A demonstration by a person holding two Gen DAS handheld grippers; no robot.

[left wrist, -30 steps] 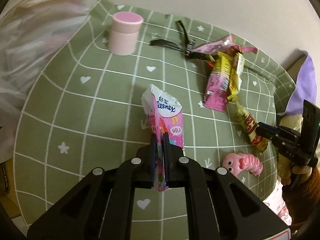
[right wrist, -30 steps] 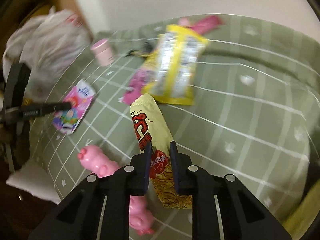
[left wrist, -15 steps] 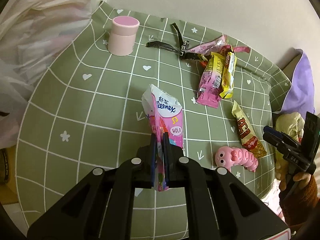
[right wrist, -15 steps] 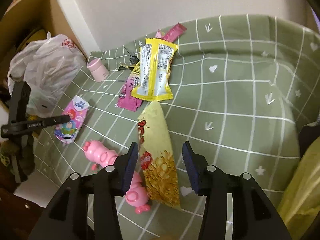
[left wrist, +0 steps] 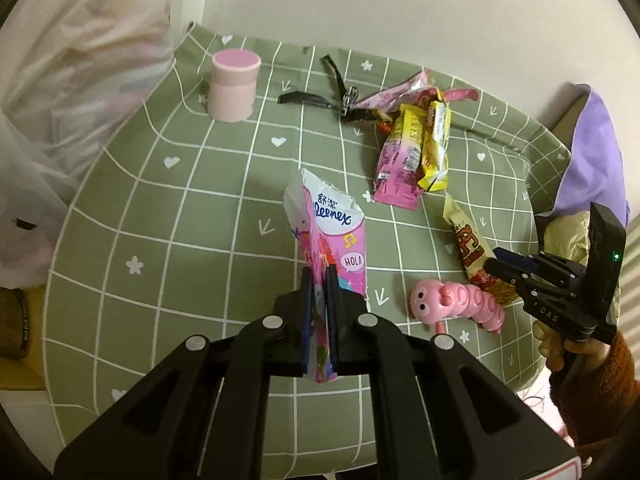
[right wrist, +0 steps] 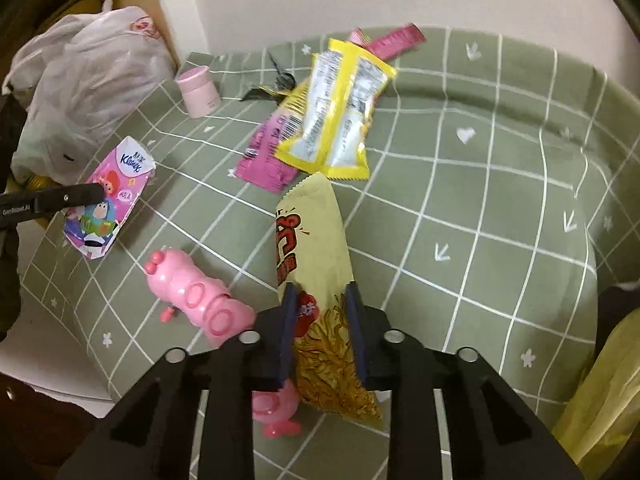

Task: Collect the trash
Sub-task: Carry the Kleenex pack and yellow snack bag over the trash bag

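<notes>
My left gripper (left wrist: 320, 292) is shut on a pink Kleenex tissue pack (left wrist: 334, 236) and holds it above the green checked cloth (left wrist: 180, 208); the pack also shows in the right wrist view (right wrist: 108, 196). My right gripper (right wrist: 320, 320) is open, its fingers on either side of a yellow snack wrapper (right wrist: 316, 256) lying flat on the cloth. That wrapper shows in the left wrist view (left wrist: 470, 248) too, with the right gripper (left wrist: 508, 268) at its near end. Pink and yellow wrappers (right wrist: 332, 112) lie farther back.
A pink caterpillar toy (right wrist: 192, 292) lies left of the yellow wrapper. A pink jar (left wrist: 234, 84) and a black clip (left wrist: 344, 96) sit at the back. A white plastic bag (left wrist: 68, 92) is at the left, a purple cushion (left wrist: 596, 160) at the right.
My right gripper opened and let go of the yellow snack wrapper, which now lies on the cloth between the fingers. My left gripper kept its hold on the tissue pack and rose slightly.
</notes>
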